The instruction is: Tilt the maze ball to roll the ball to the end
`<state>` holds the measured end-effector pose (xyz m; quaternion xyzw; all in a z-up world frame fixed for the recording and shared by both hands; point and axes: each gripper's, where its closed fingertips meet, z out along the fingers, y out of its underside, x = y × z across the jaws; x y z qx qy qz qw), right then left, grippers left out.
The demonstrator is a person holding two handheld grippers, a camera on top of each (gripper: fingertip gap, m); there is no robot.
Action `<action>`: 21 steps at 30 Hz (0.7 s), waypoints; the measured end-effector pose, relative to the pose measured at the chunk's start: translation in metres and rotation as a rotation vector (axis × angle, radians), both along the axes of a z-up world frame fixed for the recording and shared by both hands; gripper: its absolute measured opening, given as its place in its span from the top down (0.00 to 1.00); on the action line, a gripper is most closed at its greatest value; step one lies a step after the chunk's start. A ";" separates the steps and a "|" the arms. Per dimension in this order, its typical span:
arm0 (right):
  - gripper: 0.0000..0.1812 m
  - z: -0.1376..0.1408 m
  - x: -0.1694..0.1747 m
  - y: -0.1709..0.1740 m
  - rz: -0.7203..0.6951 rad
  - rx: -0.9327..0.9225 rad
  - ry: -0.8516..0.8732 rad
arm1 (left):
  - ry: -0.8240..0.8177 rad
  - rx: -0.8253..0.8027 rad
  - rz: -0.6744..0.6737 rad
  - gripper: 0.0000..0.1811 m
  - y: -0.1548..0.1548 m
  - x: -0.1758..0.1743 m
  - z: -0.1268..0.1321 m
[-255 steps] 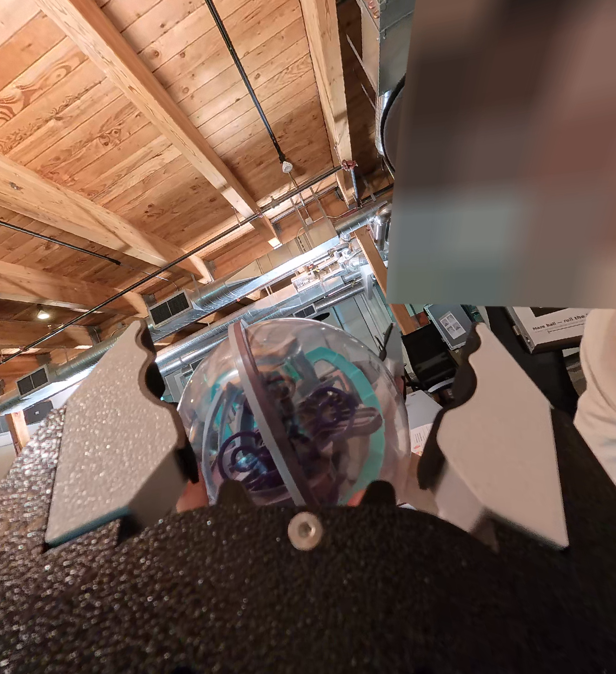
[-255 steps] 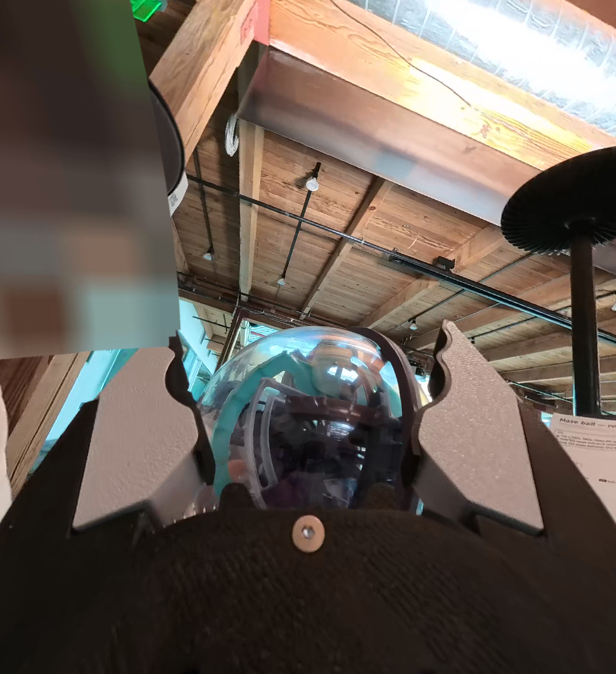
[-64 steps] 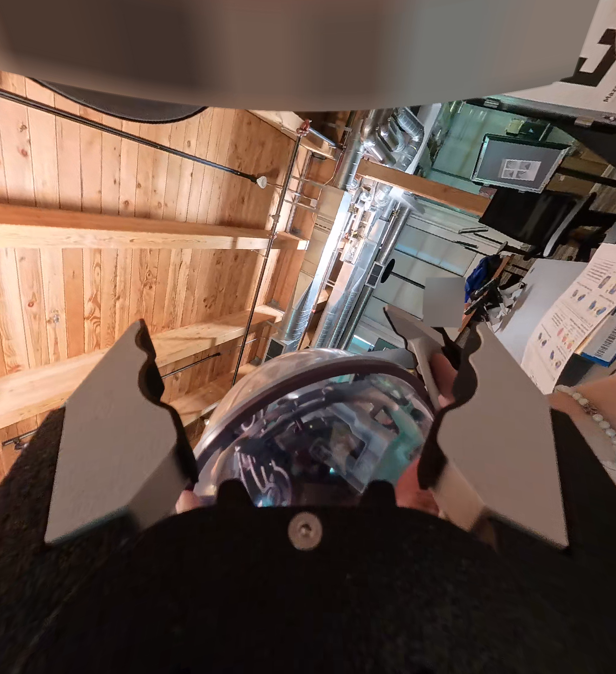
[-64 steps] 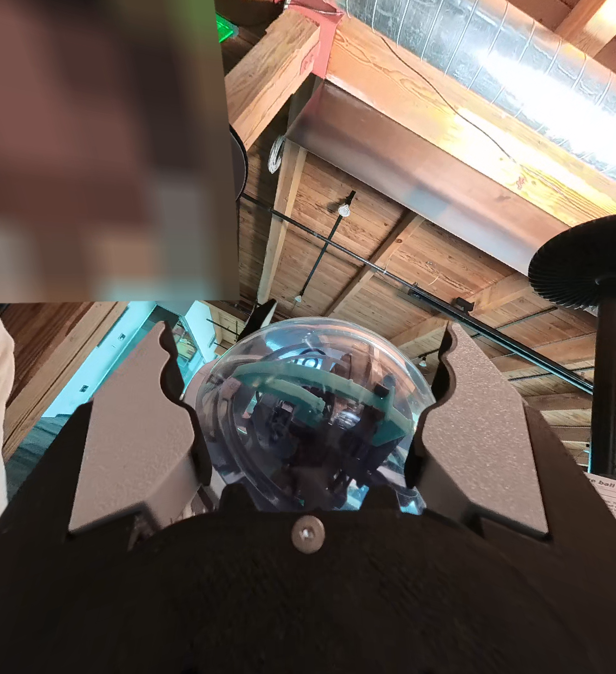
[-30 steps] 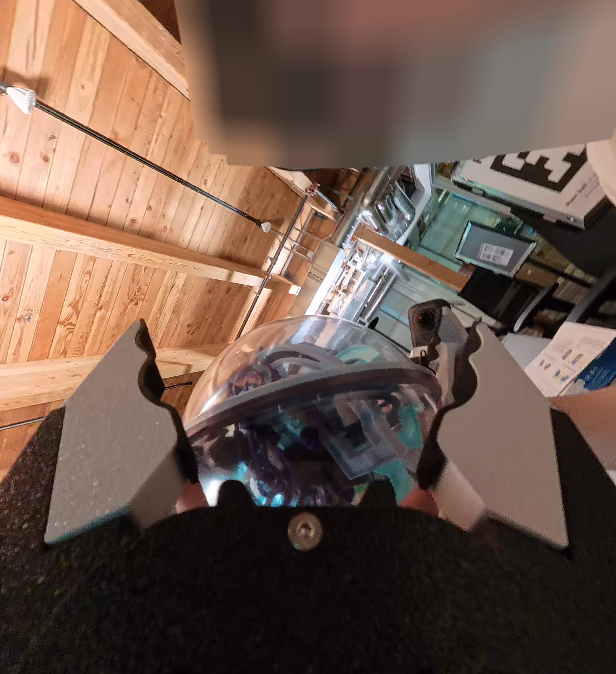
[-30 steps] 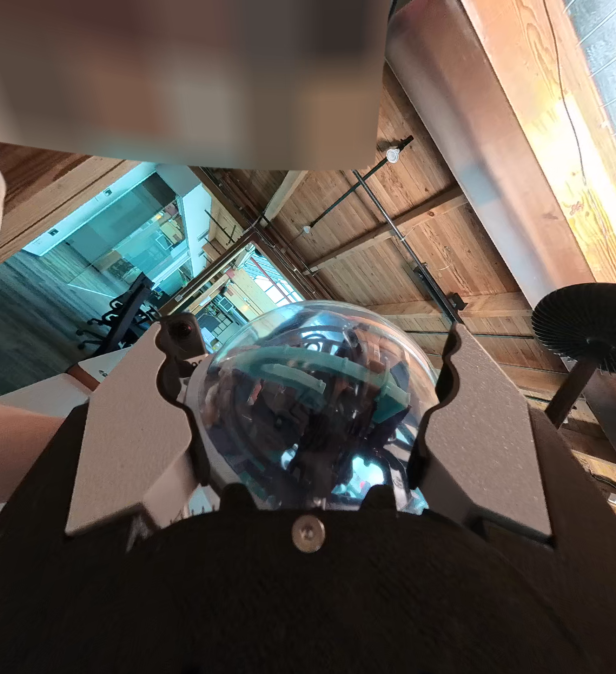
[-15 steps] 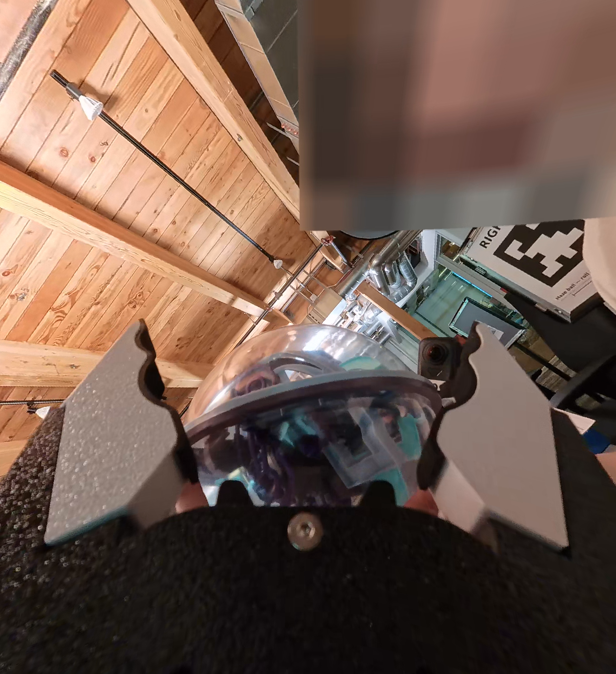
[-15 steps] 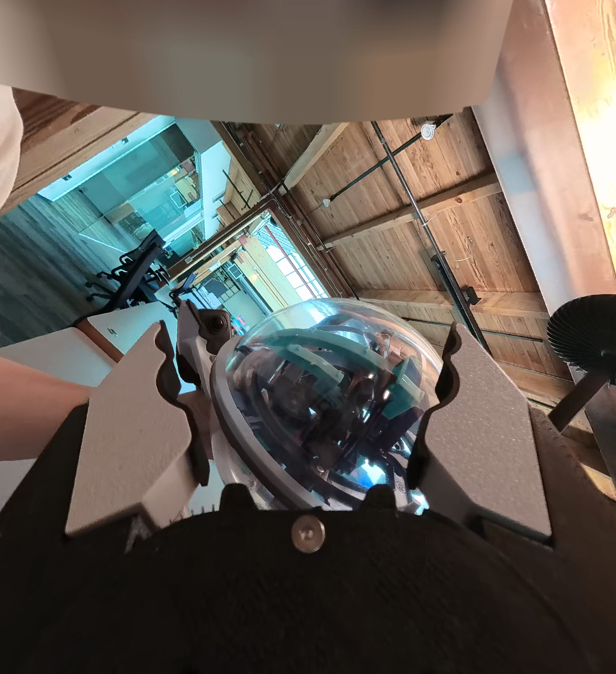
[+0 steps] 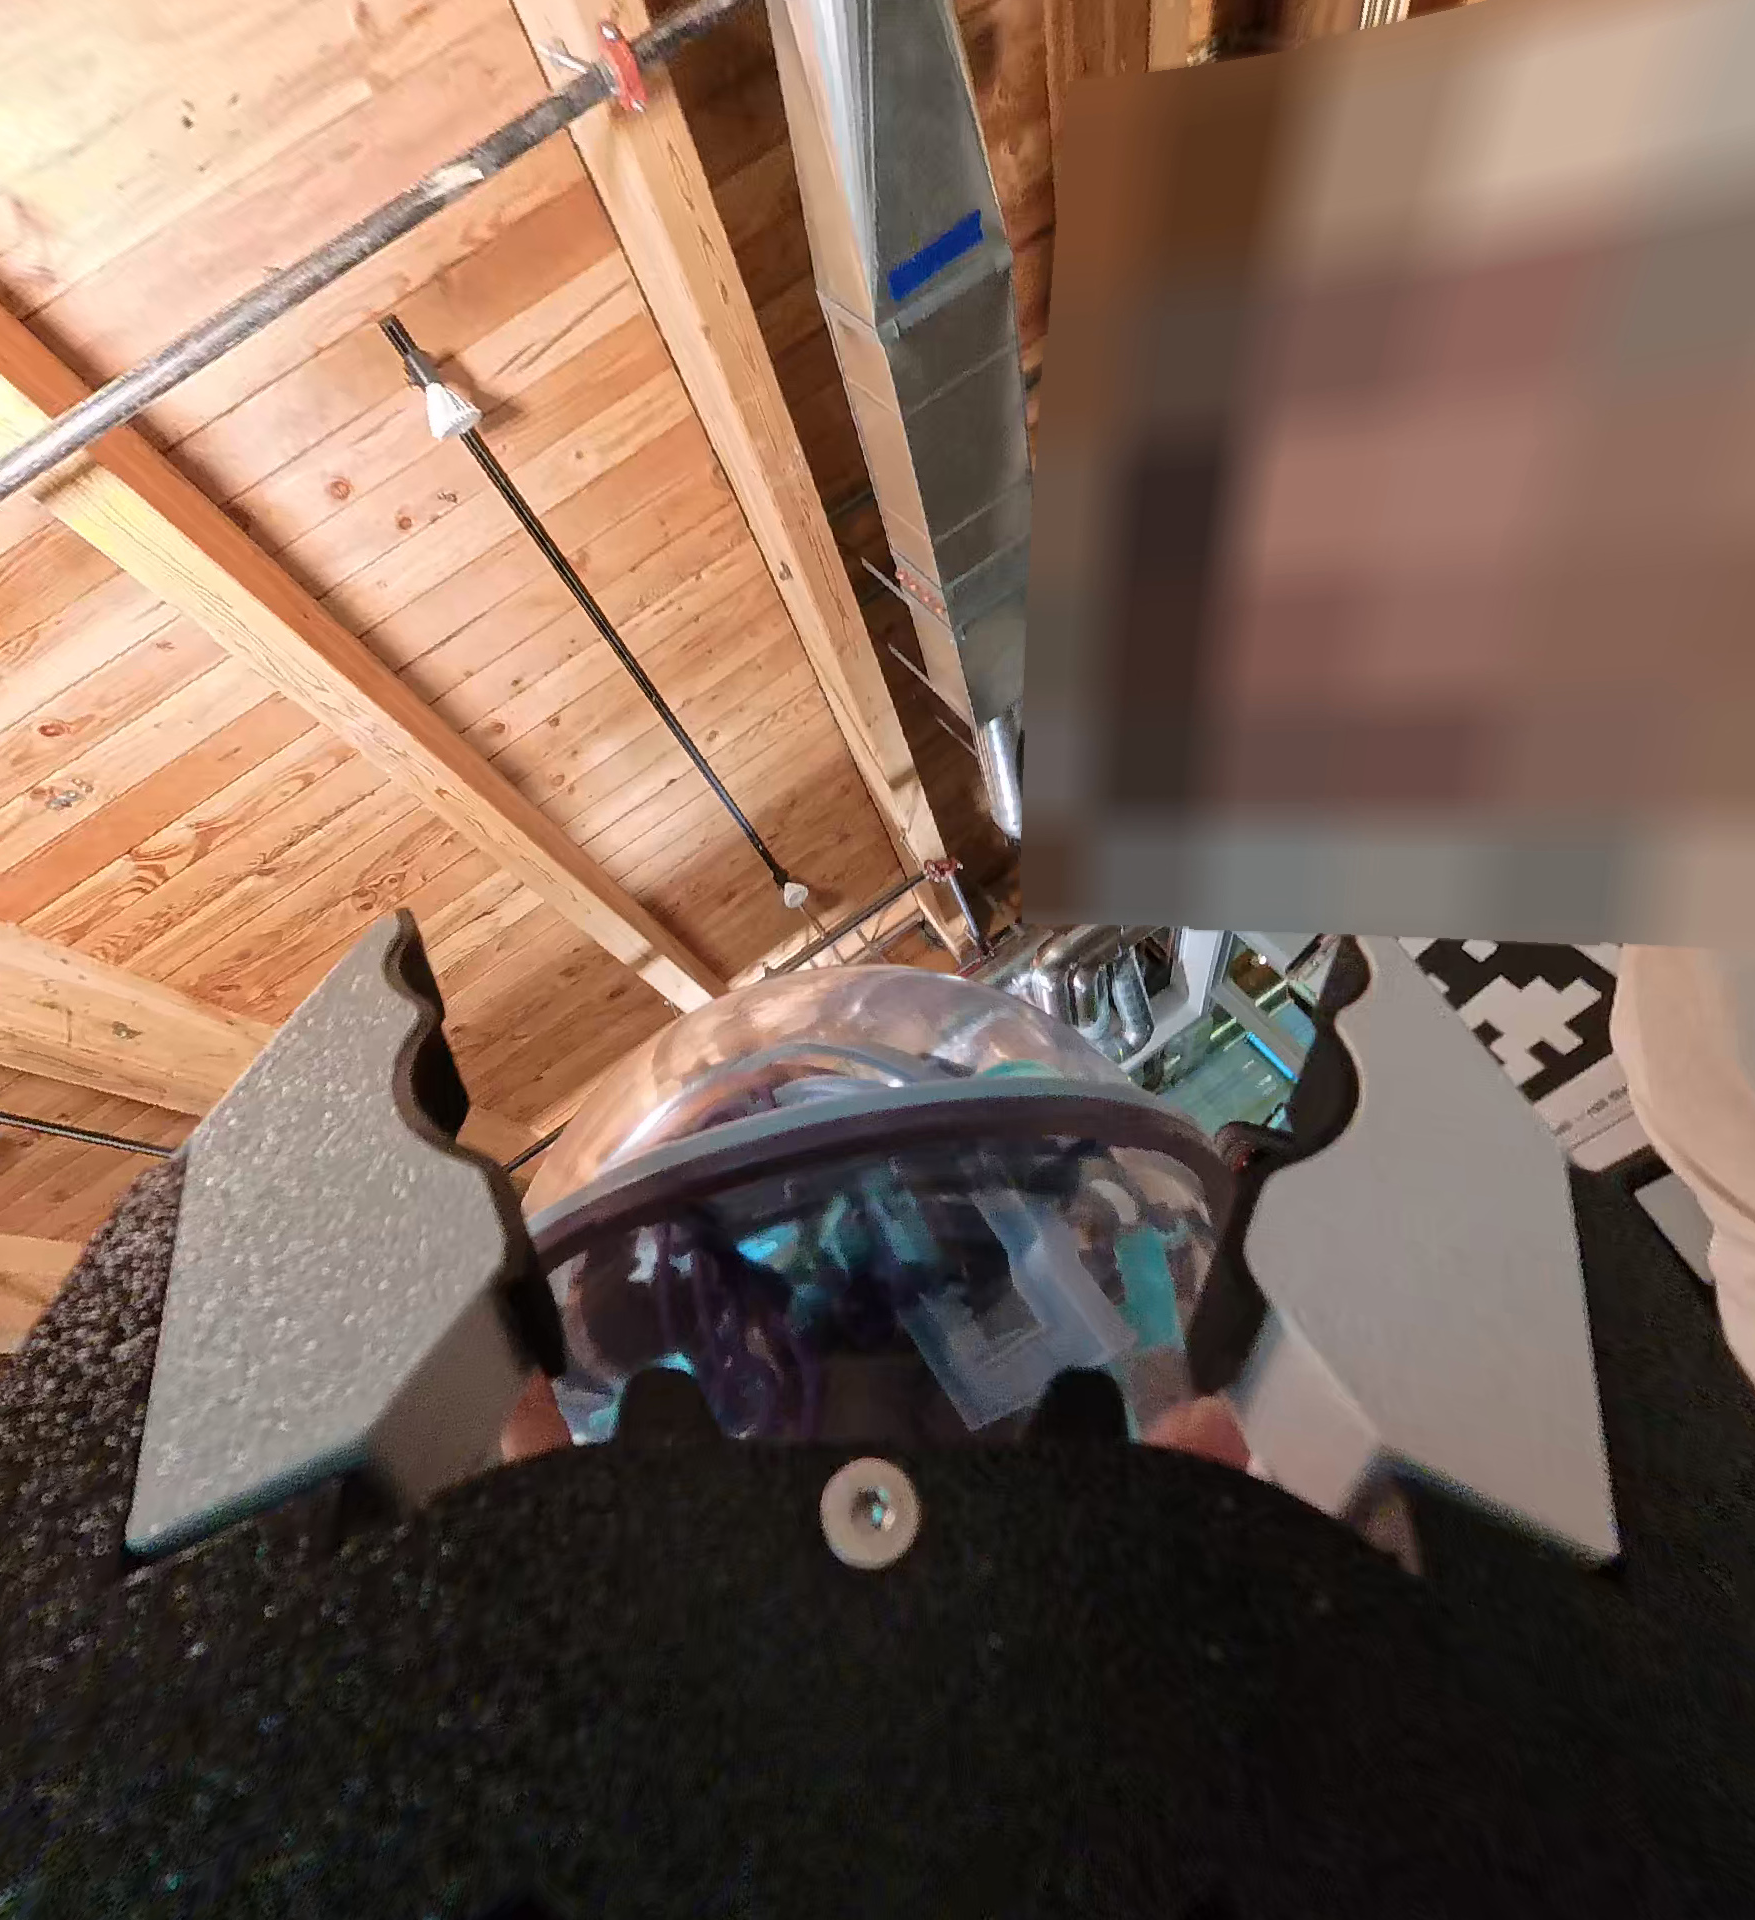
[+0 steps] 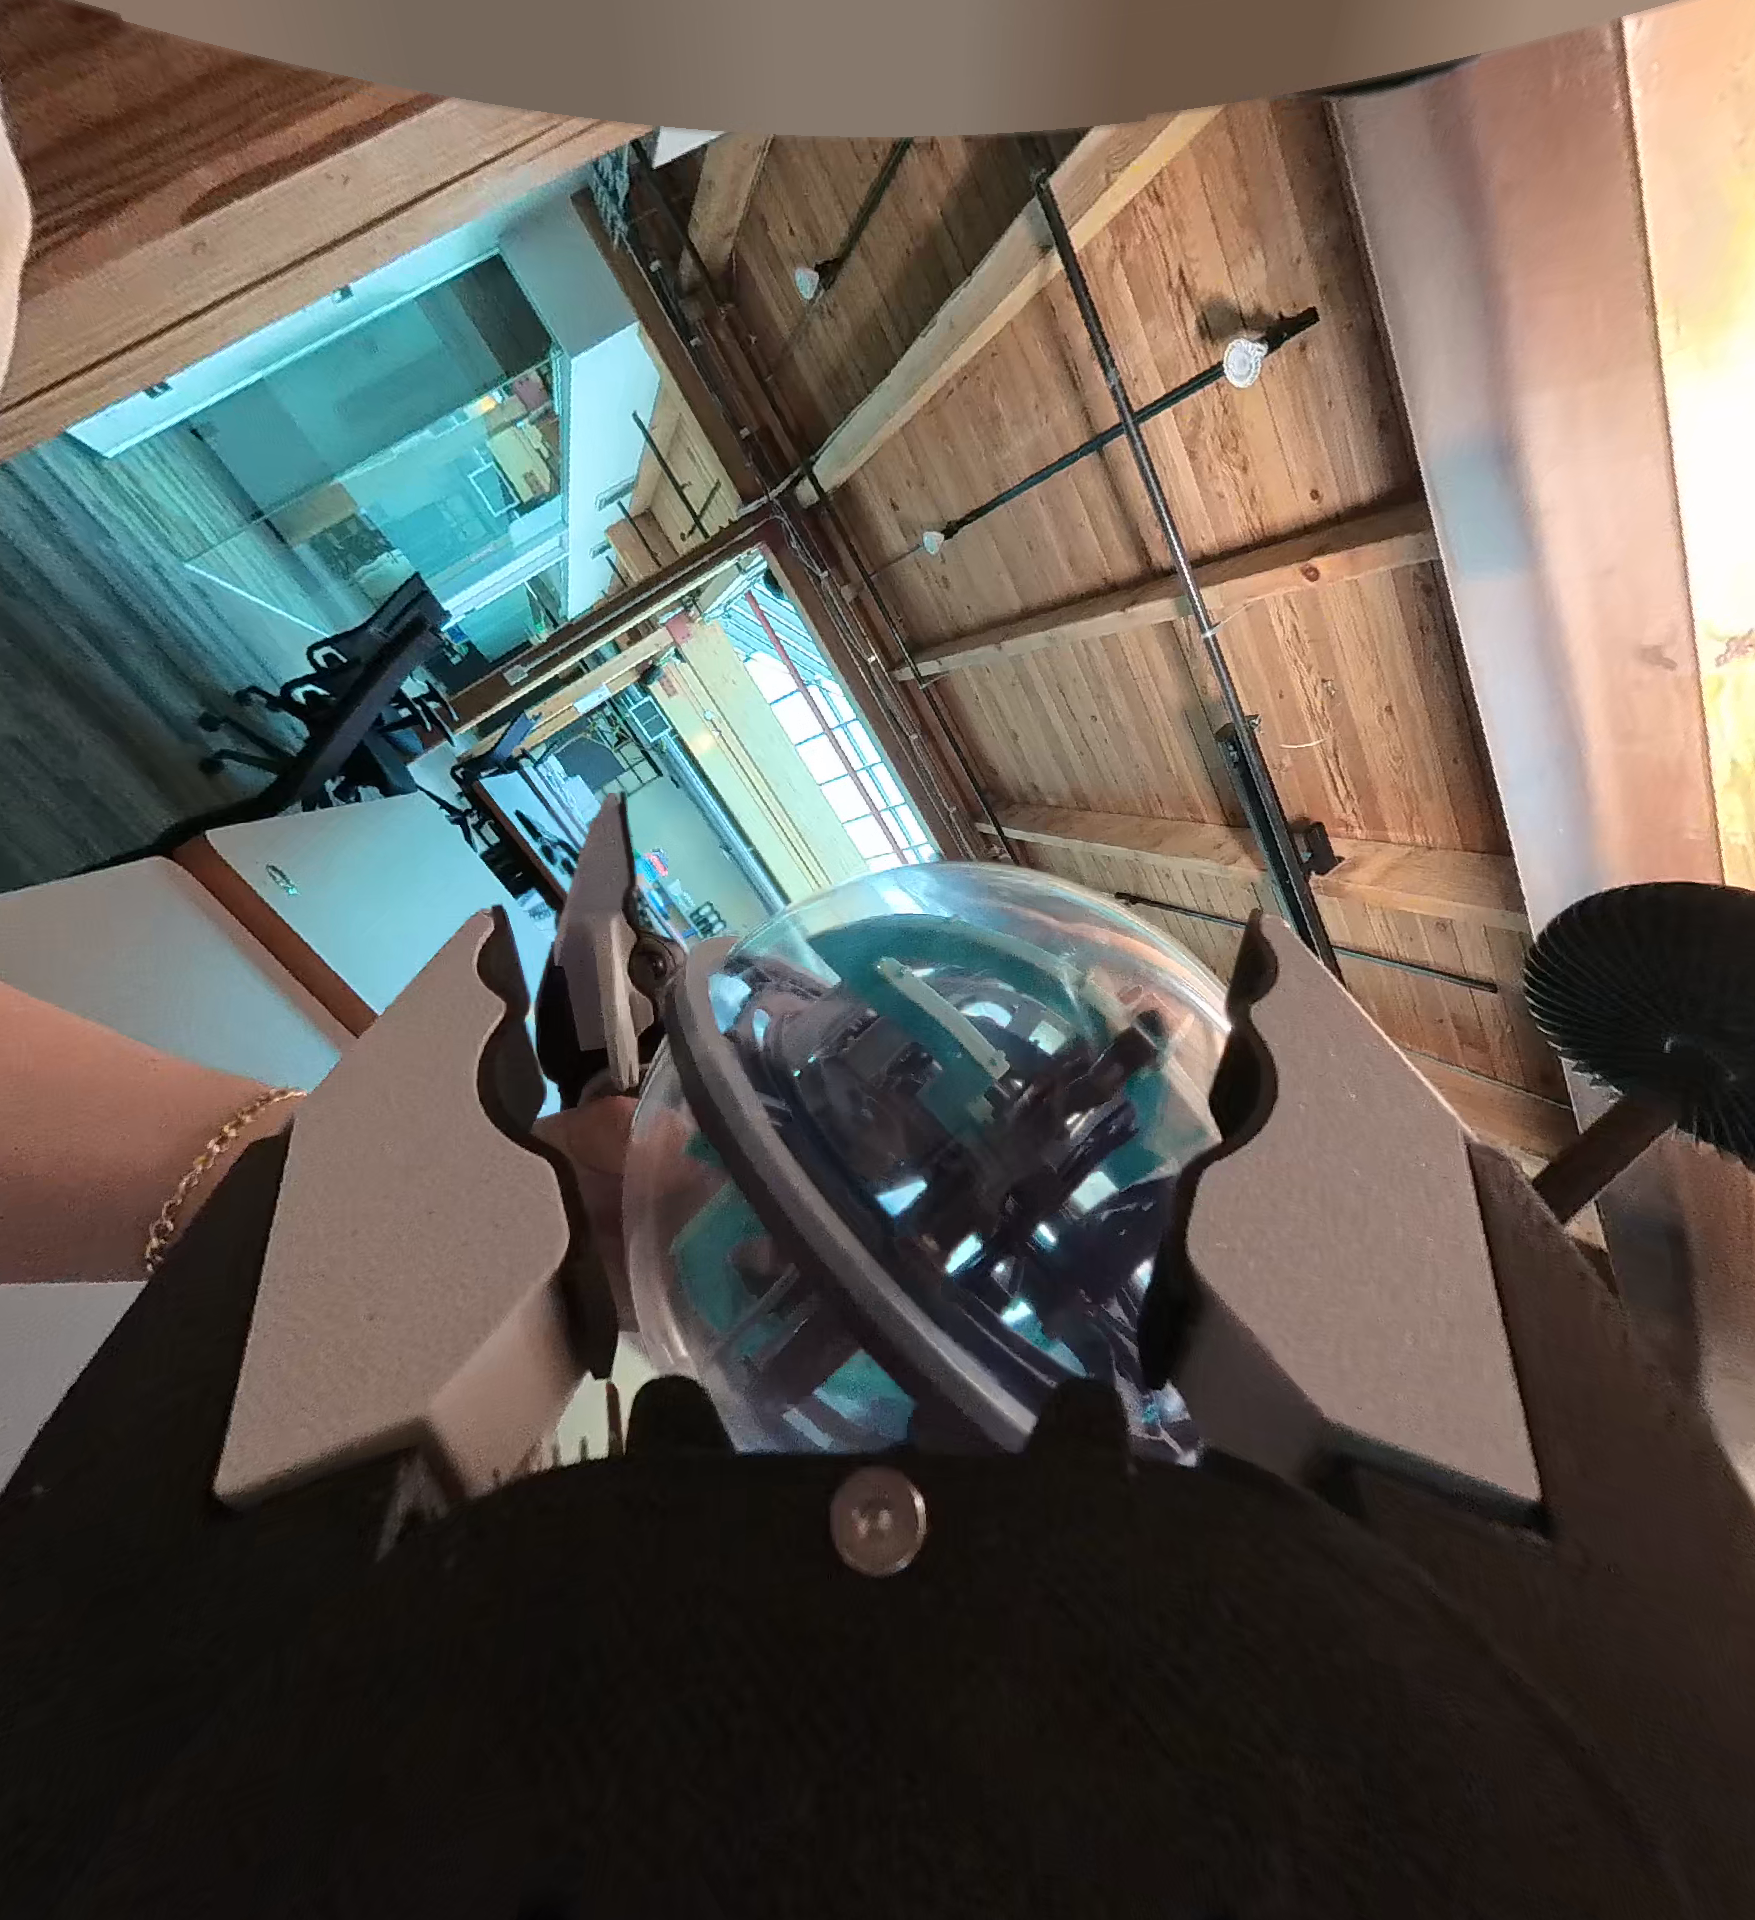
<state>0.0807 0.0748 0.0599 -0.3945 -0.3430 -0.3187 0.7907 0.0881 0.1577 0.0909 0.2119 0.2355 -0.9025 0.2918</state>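
Note:
The maze ball [image 9: 873, 1195] is a clear sphere with teal, purple and grey tracks inside and a grey seam ring. It is held up in the air between both grippers. My left gripper [image 9: 878, 1143] is shut on it, and the seam ring lies nearly level in this view. My right gripper [image 10: 873, 1049] is shut on the same maze ball [image 10: 935, 1164], where the seam ring runs diagonally. One finger of the left gripper [image 10: 603, 935] shows behind the ball at the left. I cannot make out the small ball inside.
Both views point up at a wooden beam ceiling with a metal duct [image 9: 935, 364]. A forearm with a gold bracelet [image 10: 73, 1143] reaches in from the left. A black disc on a pole [image 10: 1683, 1049] is at the right. A black-and-white marker board [image 9: 1517, 1018] and a pale shirt [image 9: 1735, 1195] are at the right.
Both grippers have kept their hold and turned the ball. The seam ring went from upright to nearly level in the left view, and tilted diagonal in the right view. The background swung.

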 end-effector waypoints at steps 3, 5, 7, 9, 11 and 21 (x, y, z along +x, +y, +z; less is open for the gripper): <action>0.29 -0.001 -0.004 0.001 0.016 -0.007 -0.007 | 0.019 -0.025 -0.045 0.13 0.008 0.003 0.000; 0.32 -0.001 -0.007 0.000 0.043 -0.009 -0.002 | 0.031 -0.040 -0.080 0.13 0.014 0.004 0.000; 0.34 0.000 -0.009 -0.001 0.050 0.003 0.000 | 0.044 -0.054 -0.126 0.13 0.019 0.005 0.000; 0.34 0.003 -0.010 -0.002 0.062 0.022 0.007 | 0.054 -0.071 -0.159 0.13 0.024 0.007 0.000; 0.35 0.009 -0.009 -0.006 0.072 0.063 0.032 | 0.065 -0.087 -0.181 0.13 0.028 0.009 0.000; 0.37 0.015 -0.002 -0.008 0.026 0.107 0.046 | 0.063 -0.040 -0.265 0.13 0.023 0.009 -0.008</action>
